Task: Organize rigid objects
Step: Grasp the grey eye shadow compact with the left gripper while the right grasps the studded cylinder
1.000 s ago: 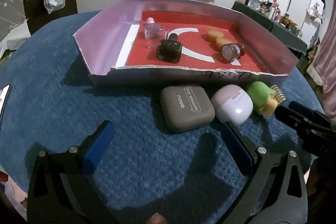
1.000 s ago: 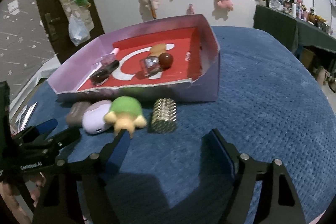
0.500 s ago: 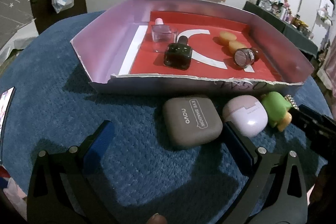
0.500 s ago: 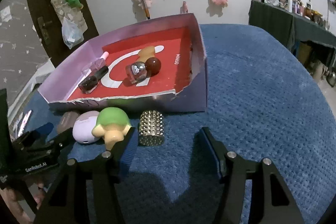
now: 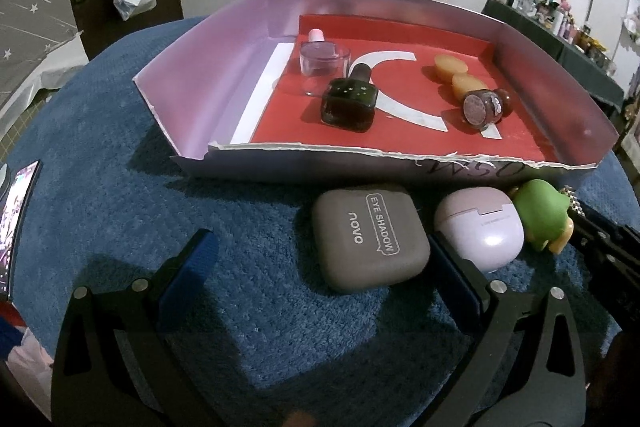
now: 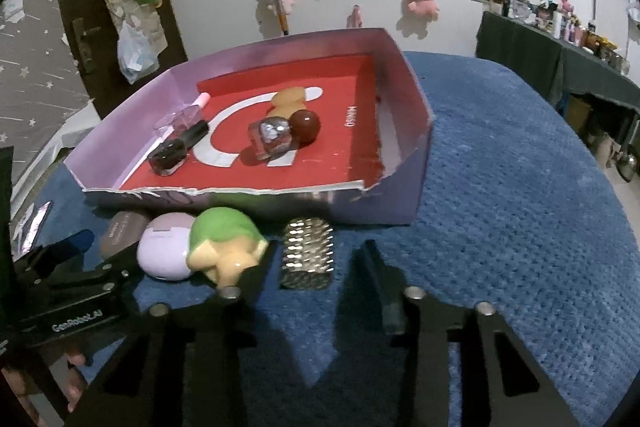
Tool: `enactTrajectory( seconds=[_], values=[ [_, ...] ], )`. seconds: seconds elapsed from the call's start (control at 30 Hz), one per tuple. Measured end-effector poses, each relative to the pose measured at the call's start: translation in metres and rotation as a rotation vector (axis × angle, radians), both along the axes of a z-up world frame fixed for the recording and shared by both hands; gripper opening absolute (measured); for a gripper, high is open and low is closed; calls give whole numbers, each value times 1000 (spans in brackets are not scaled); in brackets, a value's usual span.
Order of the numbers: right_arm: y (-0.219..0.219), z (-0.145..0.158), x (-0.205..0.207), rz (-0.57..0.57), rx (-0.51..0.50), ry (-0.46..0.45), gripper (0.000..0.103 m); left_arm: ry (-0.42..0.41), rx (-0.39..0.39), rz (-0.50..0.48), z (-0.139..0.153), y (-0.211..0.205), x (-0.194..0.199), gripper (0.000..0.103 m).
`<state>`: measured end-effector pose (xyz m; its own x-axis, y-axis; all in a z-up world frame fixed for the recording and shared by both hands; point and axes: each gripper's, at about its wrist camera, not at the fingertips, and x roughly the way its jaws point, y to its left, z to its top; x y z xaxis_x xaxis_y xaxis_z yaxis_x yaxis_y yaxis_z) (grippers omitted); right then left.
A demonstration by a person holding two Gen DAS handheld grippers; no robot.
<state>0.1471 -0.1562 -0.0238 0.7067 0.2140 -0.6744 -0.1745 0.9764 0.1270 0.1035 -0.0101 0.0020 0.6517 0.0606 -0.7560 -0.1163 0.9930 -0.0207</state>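
Four things lie in a row on the blue mat before the tray (image 5: 360, 163): a grey eye shadow case (image 5: 368, 239), a lilac earbud case (image 5: 480, 231), a green and yellow turtle toy (image 6: 224, 231) and a silver studded box (image 6: 308, 251). My right gripper (image 6: 320, 255) straddles the studded box and its jaws are closing. A strip of mat still shows between the box and the right finger. My left gripper (image 5: 320, 263) stands open and wide, with the eye shadow case between its fingers, close to the right one.
The lilac-walled tray (image 6: 240, 193) with a red floor holds a dark nail polish bottle (image 5: 348, 103), a clear jar (image 5: 324, 65), a small glass bottle (image 5: 482, 105) and tan round pieces (image 5: 452, 65). A phone (image 5: 16, 223) lies at the mat's left edge.
The right gripper's fingers have drawn in from wide apart to close around the studded box. The left gripper has tipped slightly, and its fingers remain wide apart.
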Motion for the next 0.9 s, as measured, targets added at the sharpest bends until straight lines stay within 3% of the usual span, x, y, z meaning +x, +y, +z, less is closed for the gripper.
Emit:
enactTrajectory(
  seconds=[0.1, 0.27, 0.33, 0.9],
  values=[
    [1, 0, -1, 6, 6, -4, 27, -8, -1, -15, 2, -1, -1, 94],
    [0, 0, -3, 7, 17, -2, 27, -29, -4, -78, 6, -11, -6, 57],
    [-2, 1, -5, 10, 29, 2, 27, -35, 4, -93, 7, -15, -8, 51],
    [-2, 1, -41, 57, 65, 31, 27, -41, -73, -178, 9, -7, -46, 50]
  ],
)
